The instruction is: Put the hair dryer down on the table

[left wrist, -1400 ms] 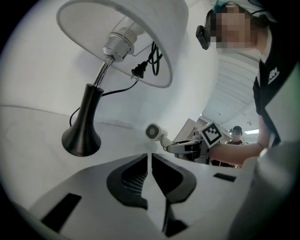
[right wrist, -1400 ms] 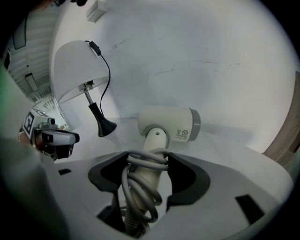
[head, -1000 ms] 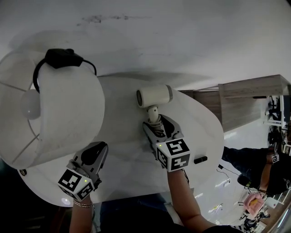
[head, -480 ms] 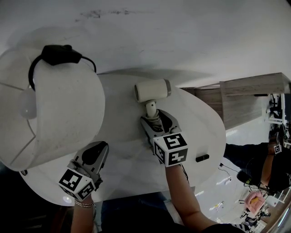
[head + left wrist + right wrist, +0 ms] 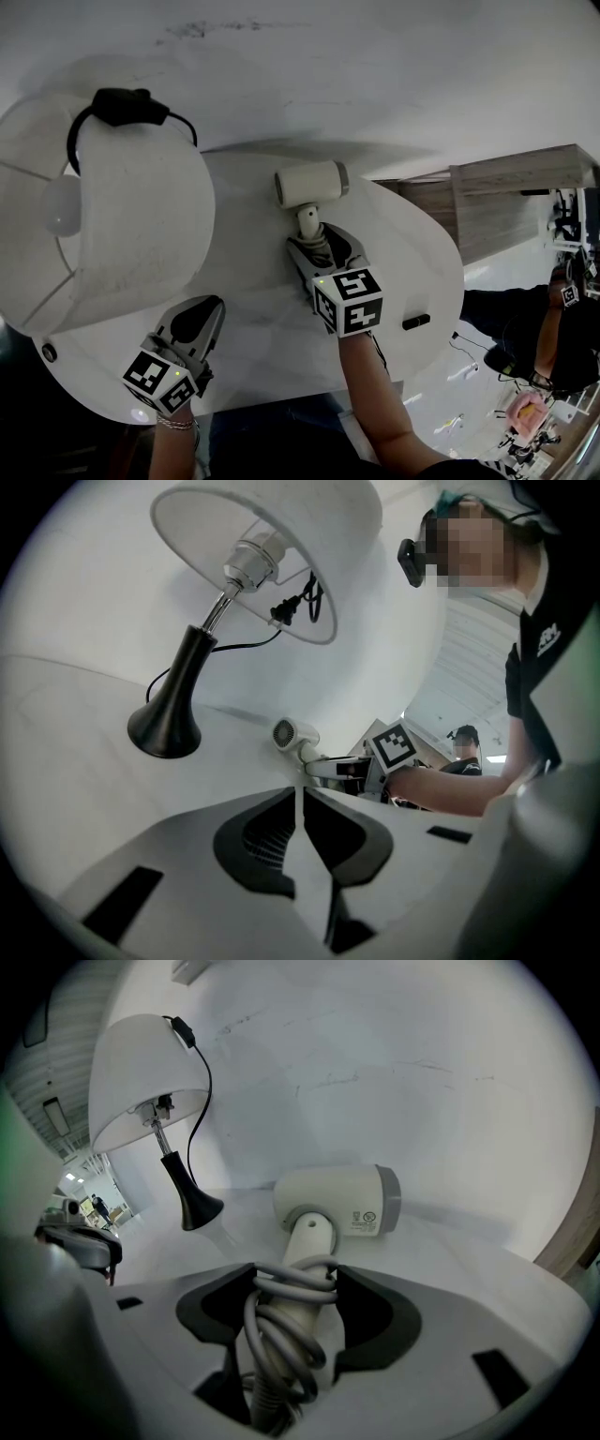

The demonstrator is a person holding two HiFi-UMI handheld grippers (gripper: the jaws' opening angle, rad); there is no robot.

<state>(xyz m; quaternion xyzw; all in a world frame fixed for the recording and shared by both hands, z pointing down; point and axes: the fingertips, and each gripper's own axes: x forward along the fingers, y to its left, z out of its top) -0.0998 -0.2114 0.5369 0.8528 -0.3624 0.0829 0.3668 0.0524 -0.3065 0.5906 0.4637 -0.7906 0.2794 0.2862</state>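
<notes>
- Dryer (image 5: 311,183): its head lies crosswise over the white surface (image 5: 253,319), right of the lamp (image 5: 103,216). I cannot tell whether it touches the surface.
- Right gripper (image 5: 295,1302): jaws clamped on the dryer's handle, with the cord (image 5: 281,1330) wound round it.
- Left gripper (image 5: 300,803): jaws together with nothing between them, near the surface's front edge.

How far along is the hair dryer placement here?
Done: the hair dryer is over the white table. In hand: the right hand-held gripper is shut on its cord-wrapped handle; contact with the tabletop is unclear. Left to do: rest it down, open the jaws. The left hand-held gripper is shut, empty.
</notes>
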